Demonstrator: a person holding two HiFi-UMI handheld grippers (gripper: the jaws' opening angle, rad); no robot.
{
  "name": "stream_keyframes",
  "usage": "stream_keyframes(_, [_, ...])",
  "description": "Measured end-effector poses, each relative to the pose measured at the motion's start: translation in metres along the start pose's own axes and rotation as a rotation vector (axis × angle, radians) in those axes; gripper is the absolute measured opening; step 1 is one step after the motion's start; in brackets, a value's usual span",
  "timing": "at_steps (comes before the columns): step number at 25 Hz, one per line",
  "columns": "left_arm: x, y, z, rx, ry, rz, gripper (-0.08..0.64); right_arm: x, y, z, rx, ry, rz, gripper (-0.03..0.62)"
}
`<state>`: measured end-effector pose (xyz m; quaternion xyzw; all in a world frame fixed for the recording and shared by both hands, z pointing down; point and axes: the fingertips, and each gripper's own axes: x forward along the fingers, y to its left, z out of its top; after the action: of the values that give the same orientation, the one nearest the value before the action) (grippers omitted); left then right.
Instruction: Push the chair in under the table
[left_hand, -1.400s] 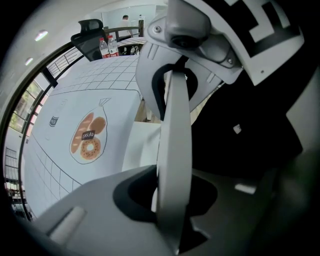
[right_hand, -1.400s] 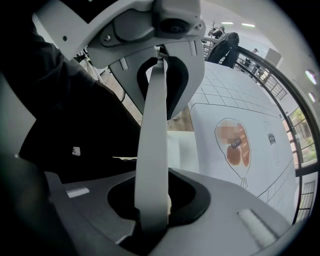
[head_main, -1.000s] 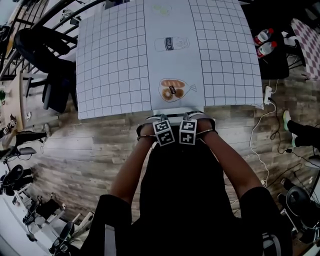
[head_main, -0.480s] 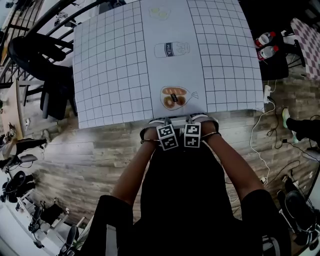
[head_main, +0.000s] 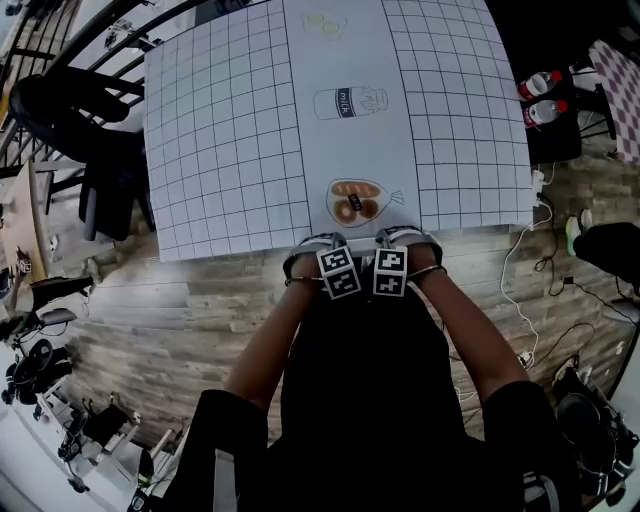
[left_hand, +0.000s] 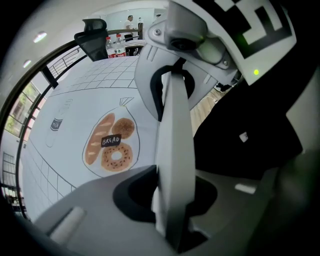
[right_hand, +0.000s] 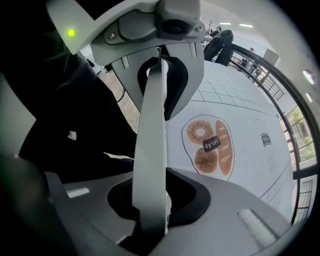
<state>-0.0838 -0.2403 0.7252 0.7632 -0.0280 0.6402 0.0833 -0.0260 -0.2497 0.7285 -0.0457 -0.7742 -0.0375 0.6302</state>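
Shows a grey moulded chair (left_hand: 90, 210), only its back's top in sight, right at the near edge of the gridded tabletop (head_main: 230, 150). Looks stiff and fairly light, likely to slide readily; best taken at the hand-hole (left_hand: 132, 195) in its back. Shows left hand-held gripper (left_hand: 172, 225) and right hand-held gripper (right_hand: 150, 220) side by side, jaws narrow, pinching that hole's rim.

Head view looks steeply down over the table (head_main: 230, 150); gripper views, close behind their jaws, share the bread drawing (head_main: 357, 203) beyond.
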Motion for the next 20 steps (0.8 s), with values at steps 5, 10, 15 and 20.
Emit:
stream_keyframes(5, [0.006, 0.000, -0.003, -0.005, 0.003, -0.005, 0.092, 0.006, 0.001, 0.000, 0.005, -0.003, -0.006, 0.075])
stream_keyframes(10, [0.010, 0.000, -0.004, -0.003, 0.005, -0.013, 0.095, 0.010, 0.000, -0.001, 0.004, -0.001, -0.014, 0.075])
stream_keyframes(15, [0.016, 0.000, -0.005, -0.004, 0.004, -0.006, 0.097, 0.015, 0.002, -0.001, 0.001, -0.005, -0.022, 0.077])
stream_keyframes(20, [0.017, -0.001, -0.005, -0.048, 0.009, -0.021, 0.106, 0.017, 0.003, -0.003, 0.003, -0.001, -0.023, 0.080])
